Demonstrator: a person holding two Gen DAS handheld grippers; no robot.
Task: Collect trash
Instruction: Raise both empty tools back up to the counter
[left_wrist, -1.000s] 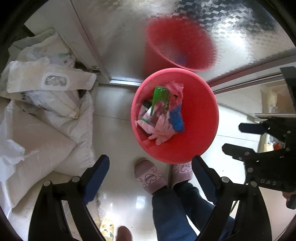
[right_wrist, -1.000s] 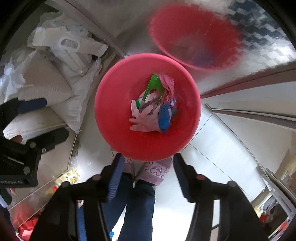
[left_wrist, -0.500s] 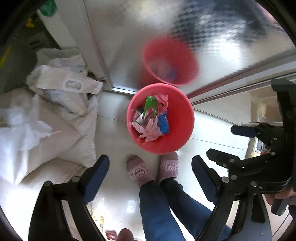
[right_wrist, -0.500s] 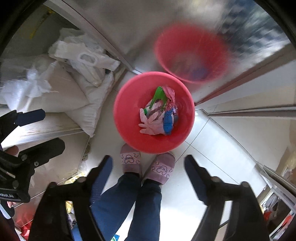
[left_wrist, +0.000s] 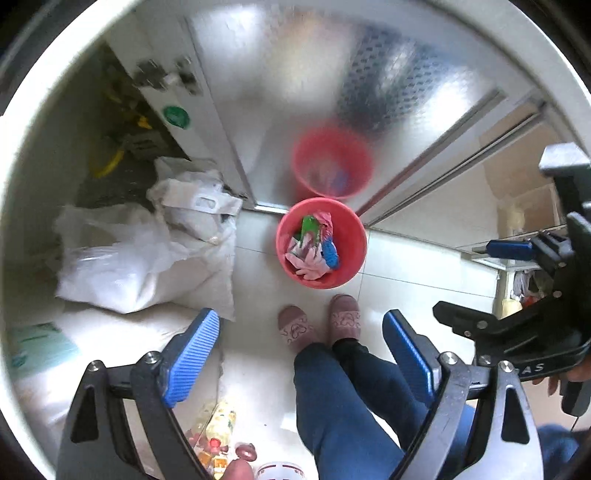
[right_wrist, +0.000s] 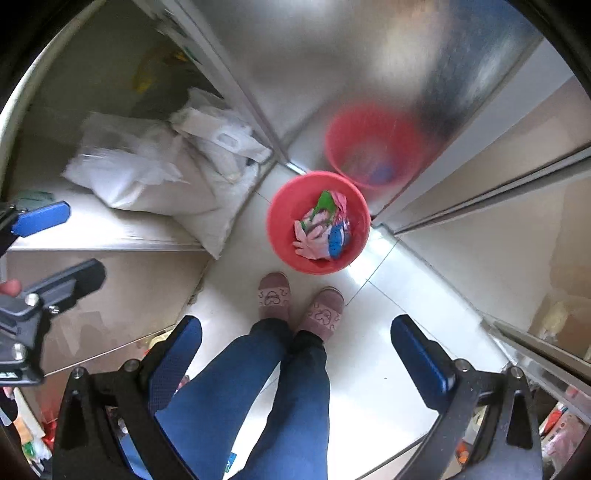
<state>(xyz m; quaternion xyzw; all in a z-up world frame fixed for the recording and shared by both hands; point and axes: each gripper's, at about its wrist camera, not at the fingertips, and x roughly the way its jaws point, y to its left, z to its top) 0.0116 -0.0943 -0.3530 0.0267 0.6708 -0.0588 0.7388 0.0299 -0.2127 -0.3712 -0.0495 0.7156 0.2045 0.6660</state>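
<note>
A red bin stands on the pale tiled floor far below both grippers. Inside it lie a green wrapper, a pink glove and a blue piece. My left gripper points straight down, open and empty; in the right wrist view it shows at the left edge. My right gripper also points down, its jaws opening wide with nothing between them; the left wrist view shows it at the right.
White sacks are heaped left of the bin. A shiny metal door behind it mirrors the bin. A person's slippered feet and jeans stand just in front. Bottles and packets lie at bottom left.
Both grippers have risen well above the bin, which now looks much smaller. The right gripper's jaws have spread wider. The left gripper's jaws are unchanged.
</note>
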